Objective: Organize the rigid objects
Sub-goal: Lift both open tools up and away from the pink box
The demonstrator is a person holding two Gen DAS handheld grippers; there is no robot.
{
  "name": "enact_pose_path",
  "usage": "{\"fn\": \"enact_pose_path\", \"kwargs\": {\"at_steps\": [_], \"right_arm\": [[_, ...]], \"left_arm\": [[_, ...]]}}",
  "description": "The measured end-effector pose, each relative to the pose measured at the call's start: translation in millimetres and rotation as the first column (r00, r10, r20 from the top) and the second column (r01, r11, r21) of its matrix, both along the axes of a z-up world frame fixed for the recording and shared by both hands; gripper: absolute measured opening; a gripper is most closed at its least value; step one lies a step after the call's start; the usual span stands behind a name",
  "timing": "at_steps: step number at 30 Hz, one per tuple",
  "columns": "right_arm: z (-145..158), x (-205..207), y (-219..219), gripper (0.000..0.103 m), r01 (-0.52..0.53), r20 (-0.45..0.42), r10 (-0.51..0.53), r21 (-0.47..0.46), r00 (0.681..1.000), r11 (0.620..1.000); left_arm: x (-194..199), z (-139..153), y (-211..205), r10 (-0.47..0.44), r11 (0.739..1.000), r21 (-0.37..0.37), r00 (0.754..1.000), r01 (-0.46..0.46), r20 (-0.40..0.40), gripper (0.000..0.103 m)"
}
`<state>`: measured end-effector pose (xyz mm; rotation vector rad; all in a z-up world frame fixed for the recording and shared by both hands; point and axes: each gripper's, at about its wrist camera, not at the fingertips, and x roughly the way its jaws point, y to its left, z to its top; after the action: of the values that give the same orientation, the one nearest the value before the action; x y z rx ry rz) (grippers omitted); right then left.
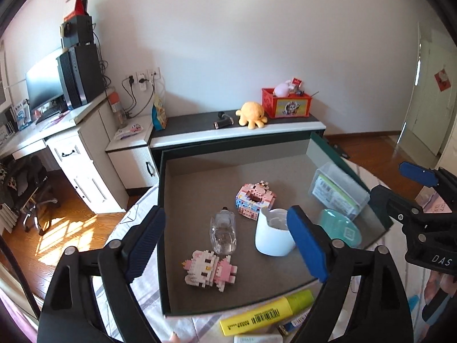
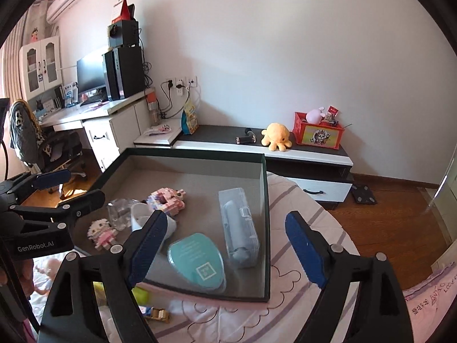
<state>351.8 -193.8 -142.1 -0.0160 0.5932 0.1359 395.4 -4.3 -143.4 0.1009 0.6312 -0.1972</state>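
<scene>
Hovering over the near edge of the box (image 1: 168, 228), the left tongs (image 1: 228, 243) gape wide with nothing between their blue pads. The right tongs (image 2: 225, 250) are spread just as wide and empty, over the box's near right corner and the bed sheet (image 2: 300, 300) beside it.

Inside the box, the white cup (image 1: 272, 235) stands upright near the middle, with a clear bottle (image 1: 224, 233) lying just left of it. A pink-and-white brick cat (image 1: 211, 268) lies nearer, close to the bottle. A pink brick model (image 1: 255, 198) sits just beyond the cup. Right of the cup lies a teal case (image 2: 197, 260), and a clear plastic case (image 2: 240, 225) rests along the right wall.

Outside, just near the box's front wall, a yellow highlighter (image 1: 268, 313) lies on the sheet.

Far off, a yellow plush octopus (image 2: 275, 137) and a red box (image 2: 320, 133) sit on a low cabinet (image 2: 217, 133).
</scene>
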Motion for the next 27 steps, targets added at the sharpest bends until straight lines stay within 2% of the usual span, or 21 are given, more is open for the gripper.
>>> {"fn": "enact_pose_path", "kwargs": {"at_steps": [2, 3, 4, 5, 13, 20, 27], "right_arm": [[11.2, -25.4, 4.4, 0.089, -0.010, 0.040, 0.009, 0.015, 0.999, 1.000], [16.1, -38.5, 6.9, 0.095, -0.006, 0.059, 0.005, 0.017, 0.998, 1.000], [20.2, -49.9, 9.2, 0.102, -0.003, 0.073, 0.002, 0.015, 0.997, 1.000], [24.2, -63.0, 12.1, 0.103, -0.011, 0.094, 0.009, 0.015, 0.995, 1.000], [41.7, -155.2, 22.5, 0.103, 0.012, 0.187, -0.013, 0.004, 0.982, 1.000], [54.4, -224.7, 22.9, 0.103, 0.050, 0.255, -0.047, -0.004, 0.966, 0.999], [65.2, -270.8, 19.2, 0.103, 0.063, 0.311, -0.064, 0.012, 0.948, 0.998]], "left_arm": [[-28.9, 13.7, 3.4, 0.010, 1.000, -0.015, 0.998, -0.009, 0.058, 0.100], [-43.5, 19.3, 5.4, 0.019, 1.000, -0.026, 0.997, -0.017, 0.078, 0.103], [-58.9, 24.0, 7.3, 0.025, 0.999, -0.040, 0.995, -0.021, 0.096, 0.103], [-72.9, 28.4, 9.7, 0.026, 0.998, -0.054, 0.993, -0.020, 0.113, 0.103], [-178.3, 42.3, 17.1, 0.078, 0.996, -0.067, 0.974, -0.065, 0.213, 0.103], [-245.5, 46.5, 17.5, 0.105, 0.991, -0.103, 0.966, -0.082, 0.237, 0.103], [-299.3, 62.7, 12.6, 0.150, 0.988, -0.080, 0.930, -0.131, 0.336, 0.103]]}}
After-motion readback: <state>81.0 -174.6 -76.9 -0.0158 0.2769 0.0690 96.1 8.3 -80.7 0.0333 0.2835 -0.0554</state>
